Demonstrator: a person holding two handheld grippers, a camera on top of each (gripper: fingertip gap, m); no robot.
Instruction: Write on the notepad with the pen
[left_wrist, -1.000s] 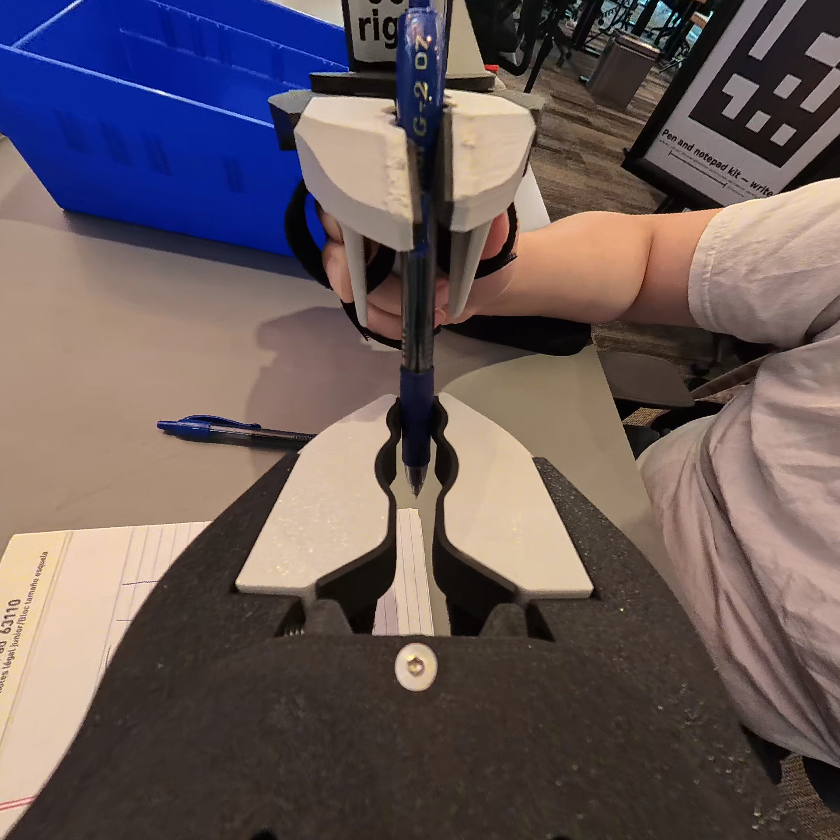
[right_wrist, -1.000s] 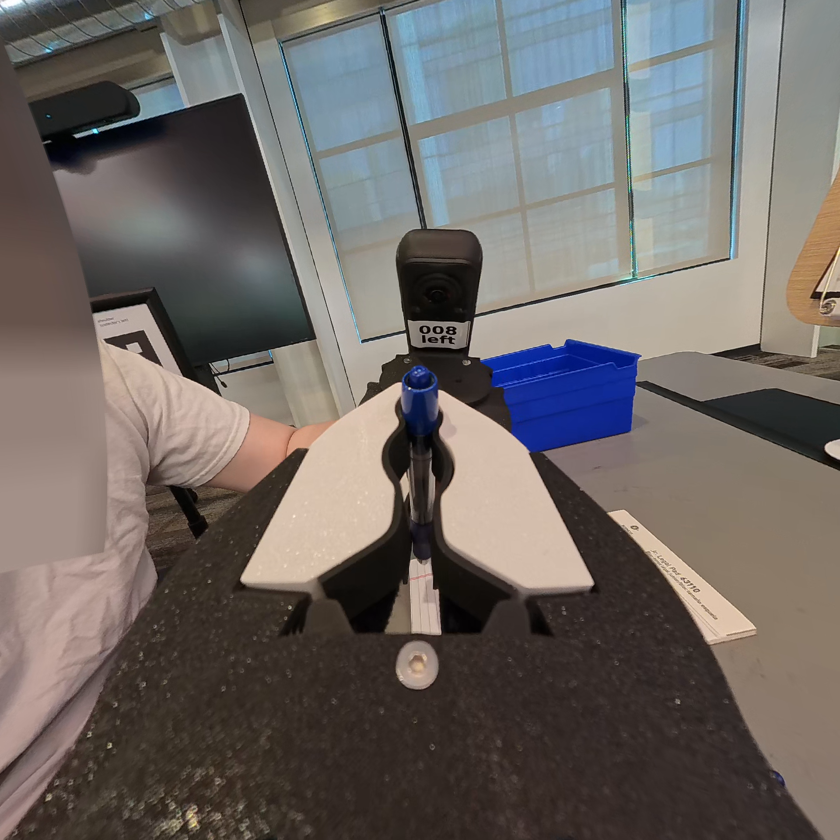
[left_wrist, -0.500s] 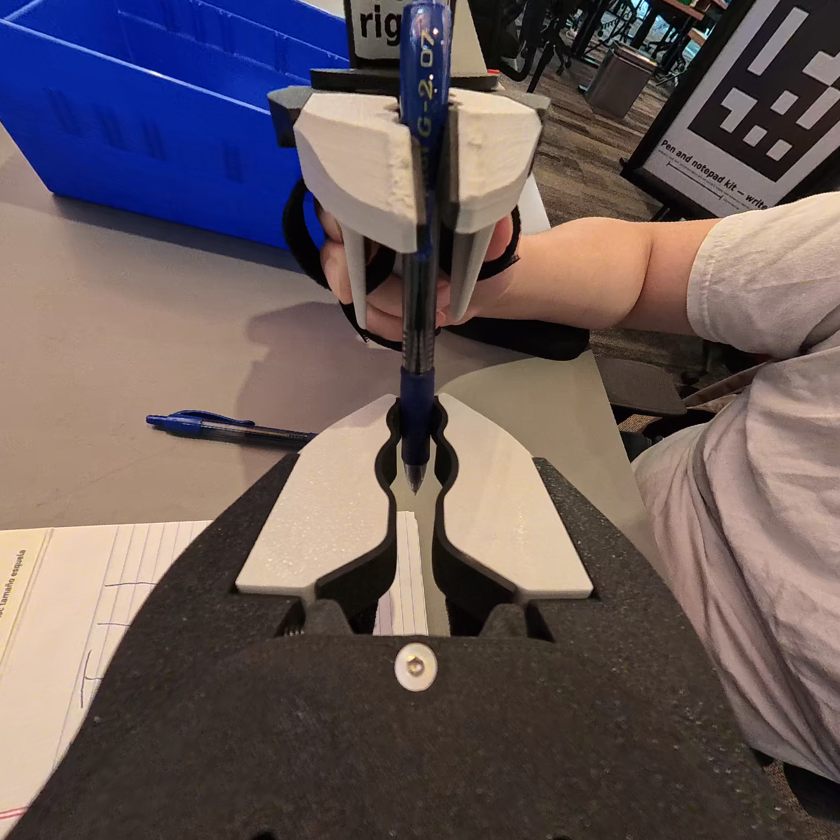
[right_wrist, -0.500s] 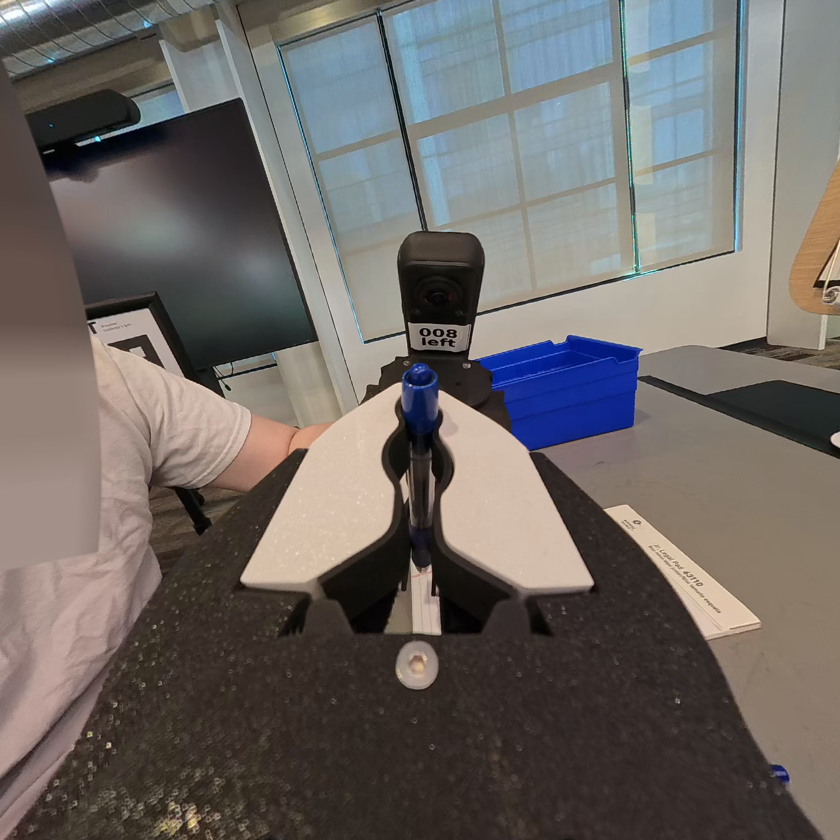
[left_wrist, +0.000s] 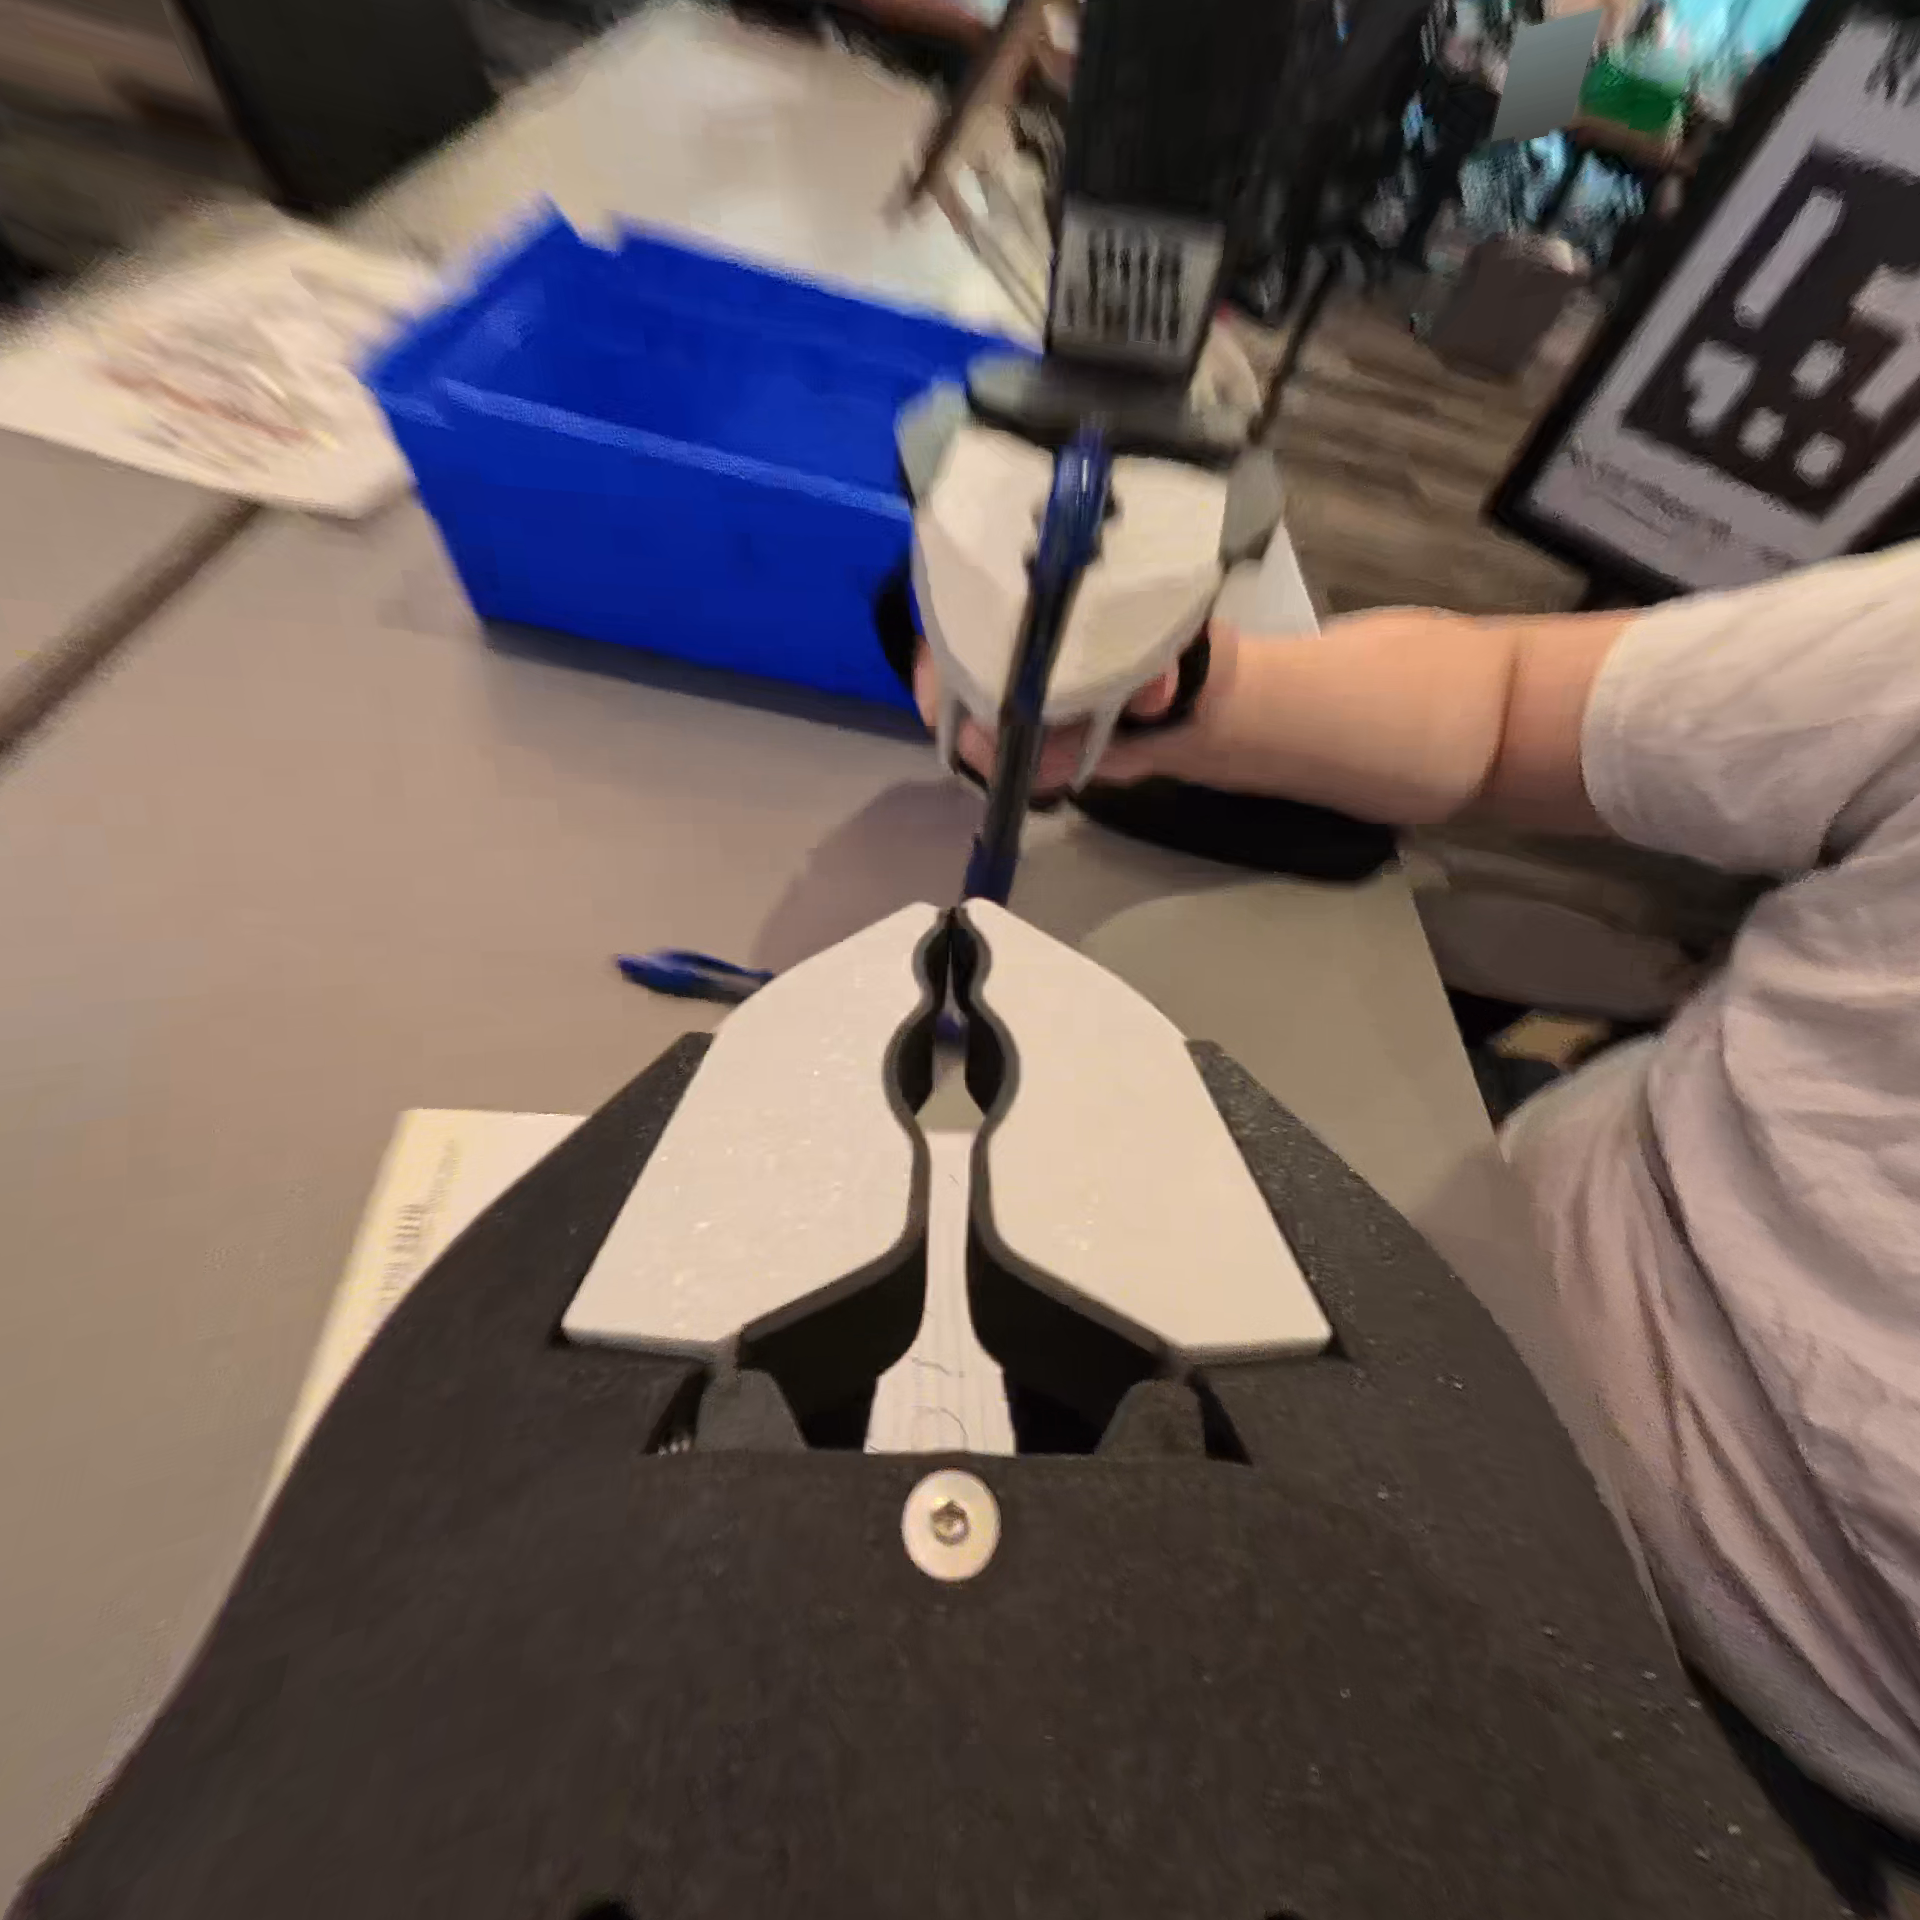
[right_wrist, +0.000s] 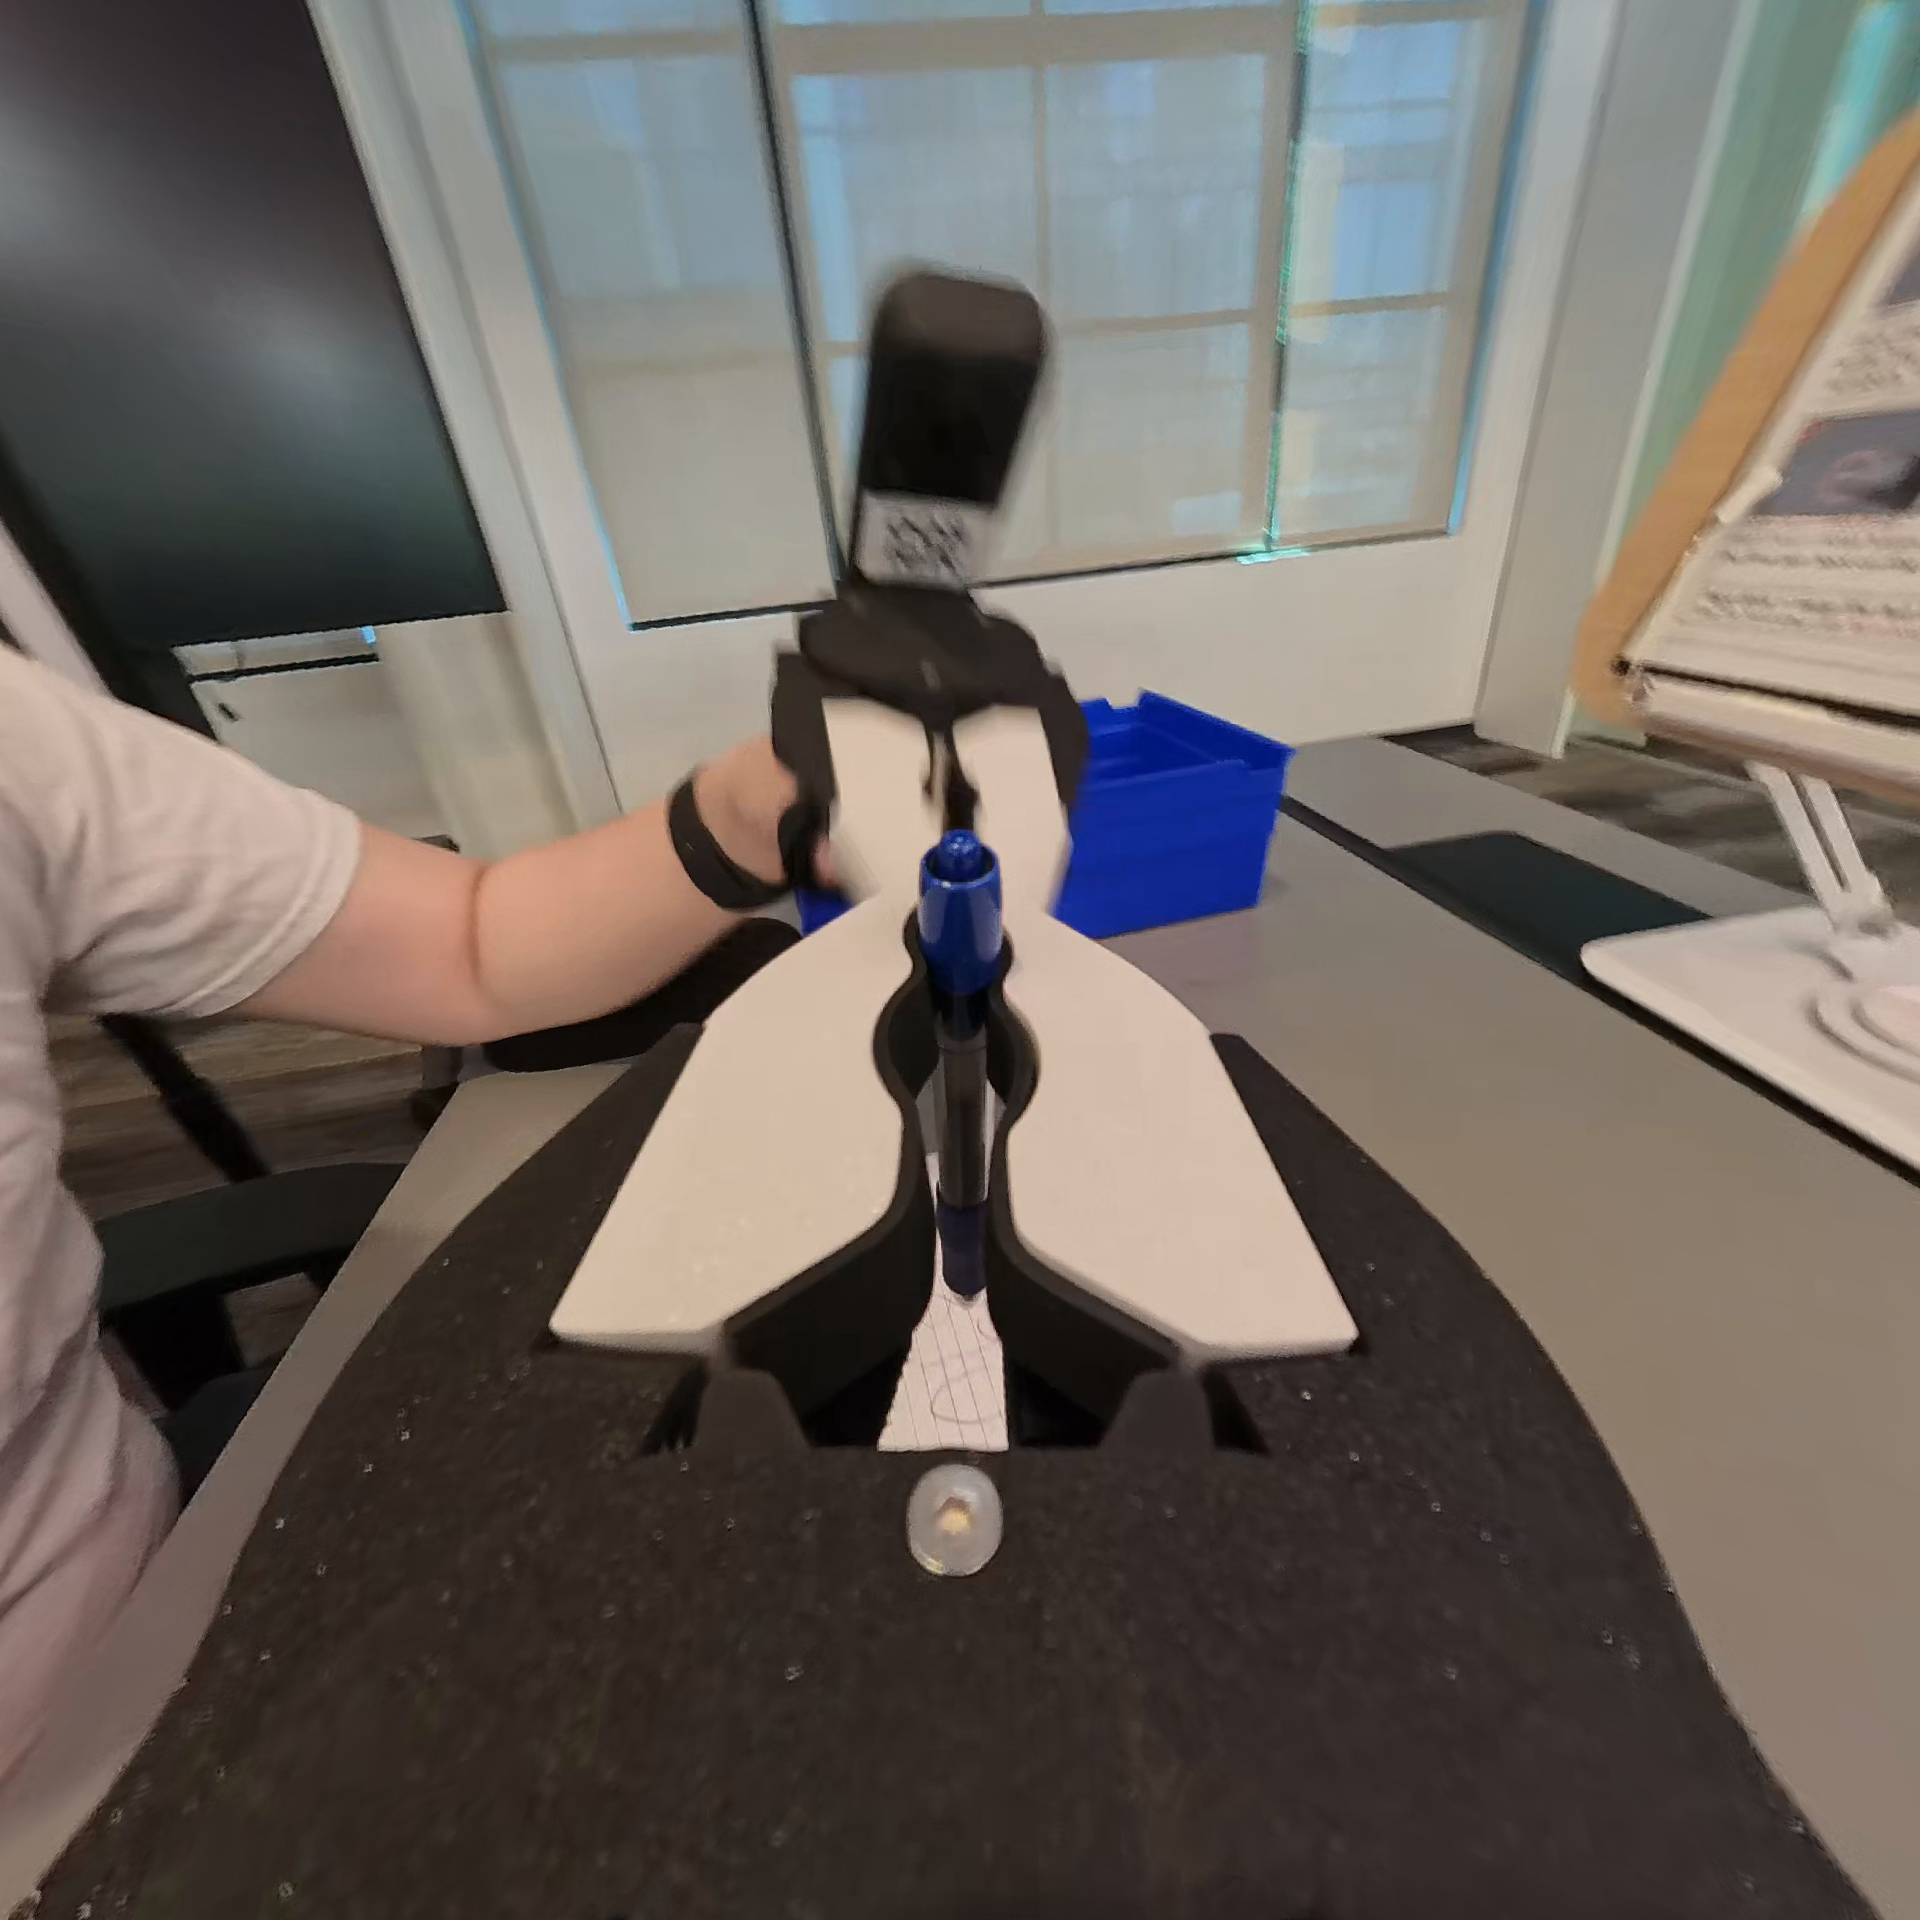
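My right gripper (right_wrist: 961, 925) is shut on a blue pen (right_wrist: 958, 1101), held upright with its tip down over the white lined notepad (right_wrist: 951, 1392), where pen marks show. In the left wrist view the right gripper (left_wrist: 1039, 665) and the pen (left_wrist: 1023, 707) are blurred, just beyond my left fingertips. My left gripper (left_wrist: 951, 916) is shut and empty, its tips touching, above the notepad (left_wrist: 436, 1174). It also shows, blurred, in the right wrist view (right_wrist: 940, 800).
A second blue pen (left_wrist: 686, 971) lies on the grey table (left_wrist: 312, 831) beyond the notepad. A blue bin (left_wrist: 665, 488) stands at the back. A white stand (right_wrist: 1766, 987) holding a board is at the right. The person's arm (left_wrist: 1371, 707) reaches in from the right.
My left gripper has let go of the pen's lower end, drawn back from it, and its jaws have closed together. My right gripper still holds the pen. Both views are blurred by motion.
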